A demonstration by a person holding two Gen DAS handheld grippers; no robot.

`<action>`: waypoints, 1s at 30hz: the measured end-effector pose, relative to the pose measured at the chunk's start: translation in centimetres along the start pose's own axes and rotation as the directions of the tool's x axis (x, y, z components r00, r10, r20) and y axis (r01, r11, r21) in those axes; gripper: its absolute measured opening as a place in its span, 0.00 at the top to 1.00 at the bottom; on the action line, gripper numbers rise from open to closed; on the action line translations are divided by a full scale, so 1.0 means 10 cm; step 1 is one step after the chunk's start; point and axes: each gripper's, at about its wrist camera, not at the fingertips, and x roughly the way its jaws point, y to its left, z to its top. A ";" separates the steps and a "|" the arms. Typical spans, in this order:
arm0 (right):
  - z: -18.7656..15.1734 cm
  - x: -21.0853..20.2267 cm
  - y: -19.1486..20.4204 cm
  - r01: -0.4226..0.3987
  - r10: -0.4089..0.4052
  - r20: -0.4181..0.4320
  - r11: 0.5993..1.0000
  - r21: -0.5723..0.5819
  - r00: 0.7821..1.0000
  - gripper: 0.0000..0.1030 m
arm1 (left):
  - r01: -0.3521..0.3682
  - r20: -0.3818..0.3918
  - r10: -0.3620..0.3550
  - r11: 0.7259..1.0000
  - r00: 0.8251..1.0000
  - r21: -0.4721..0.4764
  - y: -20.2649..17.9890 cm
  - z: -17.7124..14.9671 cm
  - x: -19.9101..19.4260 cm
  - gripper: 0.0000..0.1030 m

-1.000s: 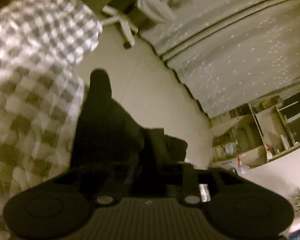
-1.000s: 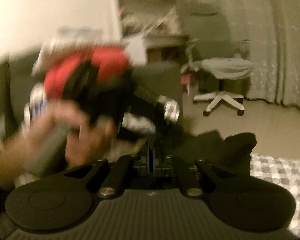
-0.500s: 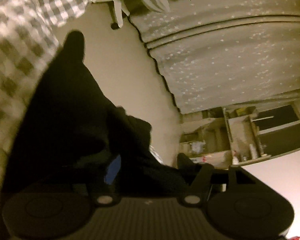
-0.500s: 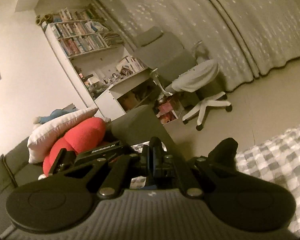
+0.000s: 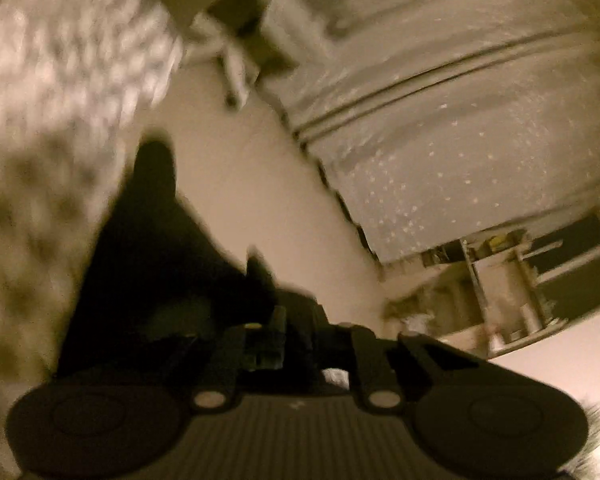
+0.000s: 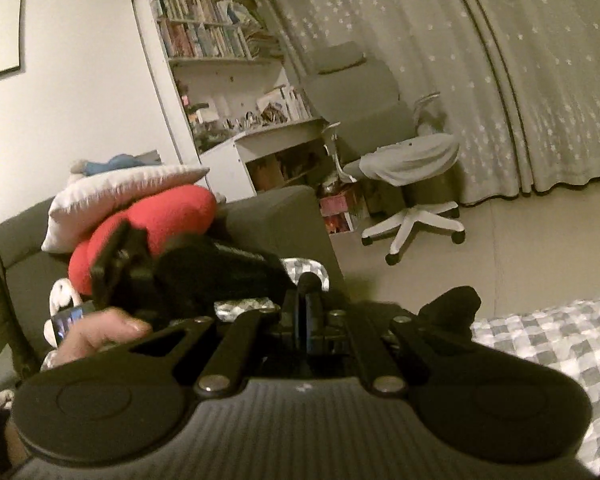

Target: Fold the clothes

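A black garment (image 5: 148,264) hangs from my left gripper (image 5: 278,320), whose fingers are shut on a bunch of it; the view is blurred. The cloth trails down over the edge of the checked blanket (image 5: 48,128). In the right wrist view my right gripper (image 6: 306,300) is shut on the same black garment, and a corner of it (image 6: 456,308) sticks out to the right above the checked blanket (image 6: 548,340). The left gripper's body (image 6: 188,272) and the hand holding it (image 6: 96,332) show at the left of that view.
A grey sofa (image 6: 268,216) with a red cushion (image 6: 172,216) and a white pillow (image 6: 112,196) stands behind. A white swivel chair (image 6: 412,184) stands before star-patterned curtains (image 6: 520,80). A bookshelf (image 6: 212,52) lines the wall. Bare floor (image 5: 260,200) lies between bed and curtains.
Both grippers have swung with the black garment. The left wrist view tilted back toward the blanket and blurred. The right wrist view dropped slightly, and the holding hand is back in view.
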 end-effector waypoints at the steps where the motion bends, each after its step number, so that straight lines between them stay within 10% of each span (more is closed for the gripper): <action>1: -0.01 0.01 0.00 0.002 -0.002 -0.009 1.000 -0.007 1.000 0.96 | -0.016 0.017 0.015 0.998 1.000 0.062 -0.06 0.03 -0.04 0.88; 4: -0.05 0.08 -0.01 0.018 -0.019 -0.050 1.000 -0.025 0.999 0.96 | -0.095 0.061 0.086 0.979 0.994 0.180 -0.15 0.12 -0.13 0.88; 12: -0.23 0.27 0.08 -0.021 -0.001 -0.218 0.995 -0.101 0.976 0.96 | -0.189 0.028 0.187 0.975 0.982 0.116 0.19 0.26 -0.14 0.88; 19: 0.08 -0.07 -0.15 0.017 -0.019 0.015 0.992 0.124 1.000 0.96 | -0.076 -0.093 0.074 0.997 0.993 -0.016 0.25 0.14 -0.05 0.75; 30: 0.10 -0.21 -0.22 0.096 -0.109 0.069 0.981 0.170 0.992 0.96 | -0.032 -0.174 0.002 0.984 0.985 -0.173 0.27 -0.16 0.11 0.67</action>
